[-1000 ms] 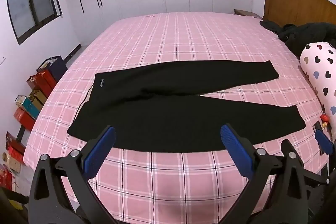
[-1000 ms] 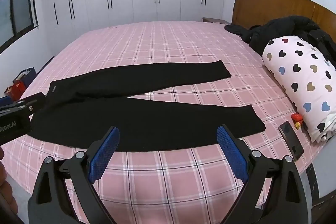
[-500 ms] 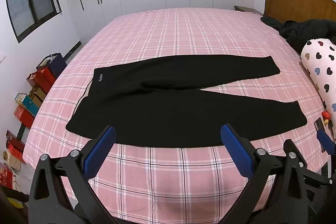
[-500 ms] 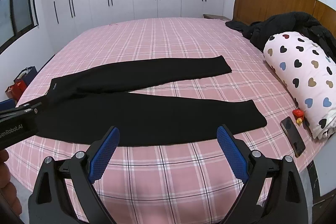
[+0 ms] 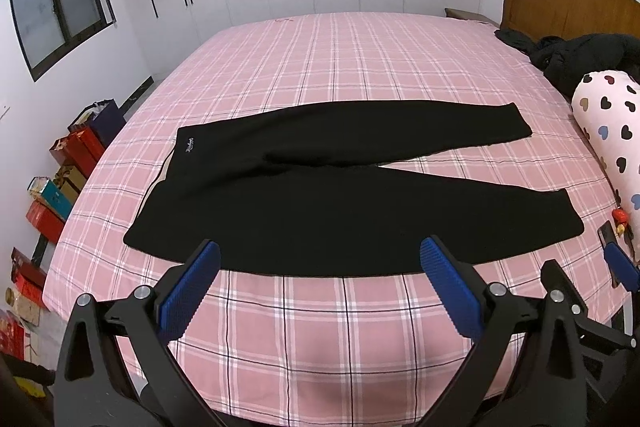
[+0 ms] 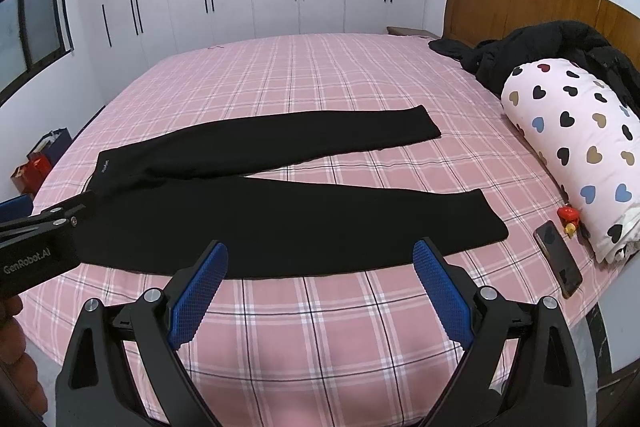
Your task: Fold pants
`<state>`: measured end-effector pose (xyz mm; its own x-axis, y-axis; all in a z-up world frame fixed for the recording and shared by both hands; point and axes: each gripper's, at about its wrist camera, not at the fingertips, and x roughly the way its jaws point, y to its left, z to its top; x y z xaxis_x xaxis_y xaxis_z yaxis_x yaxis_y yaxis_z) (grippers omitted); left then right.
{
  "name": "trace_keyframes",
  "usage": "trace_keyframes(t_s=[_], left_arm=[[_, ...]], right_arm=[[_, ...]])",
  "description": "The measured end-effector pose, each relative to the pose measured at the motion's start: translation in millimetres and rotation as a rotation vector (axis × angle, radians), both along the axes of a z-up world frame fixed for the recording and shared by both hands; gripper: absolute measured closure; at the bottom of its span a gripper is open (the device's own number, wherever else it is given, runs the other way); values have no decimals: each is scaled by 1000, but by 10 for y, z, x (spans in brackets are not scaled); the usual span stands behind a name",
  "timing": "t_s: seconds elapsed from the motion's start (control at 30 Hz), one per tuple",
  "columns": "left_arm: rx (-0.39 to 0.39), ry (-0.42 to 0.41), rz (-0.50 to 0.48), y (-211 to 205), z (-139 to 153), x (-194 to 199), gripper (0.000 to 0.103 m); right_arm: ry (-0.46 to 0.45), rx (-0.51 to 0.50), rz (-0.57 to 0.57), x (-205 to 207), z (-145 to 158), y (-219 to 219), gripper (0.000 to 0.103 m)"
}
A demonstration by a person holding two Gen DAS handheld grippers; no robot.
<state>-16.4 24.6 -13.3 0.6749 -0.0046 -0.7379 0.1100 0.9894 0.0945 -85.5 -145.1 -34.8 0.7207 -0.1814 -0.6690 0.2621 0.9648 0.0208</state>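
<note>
Right wrist view reads "GenRobot.AI" on the left gripper (image 6: 44, 227) beside flat black pants (image 6: 280, 215) on the pink plaid bed (image 6: 320, 307), both grippers' ribbed blue fingers (image 6: 440, 291) spread open, empty

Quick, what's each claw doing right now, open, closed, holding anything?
Left claw: open, holding nothing, above the near edge of the black pants.
Right claw: open, holding nothing, also short of the pants.
</note>
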Motion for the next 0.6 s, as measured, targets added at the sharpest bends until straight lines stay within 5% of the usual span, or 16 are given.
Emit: trace_keyframes(t_s=[0.6], left_arm=[[-3, -13, 4, 19, 53, -99, 5]], right_arm=[[-22, -1, 7, -97, 73, 63, 11]])
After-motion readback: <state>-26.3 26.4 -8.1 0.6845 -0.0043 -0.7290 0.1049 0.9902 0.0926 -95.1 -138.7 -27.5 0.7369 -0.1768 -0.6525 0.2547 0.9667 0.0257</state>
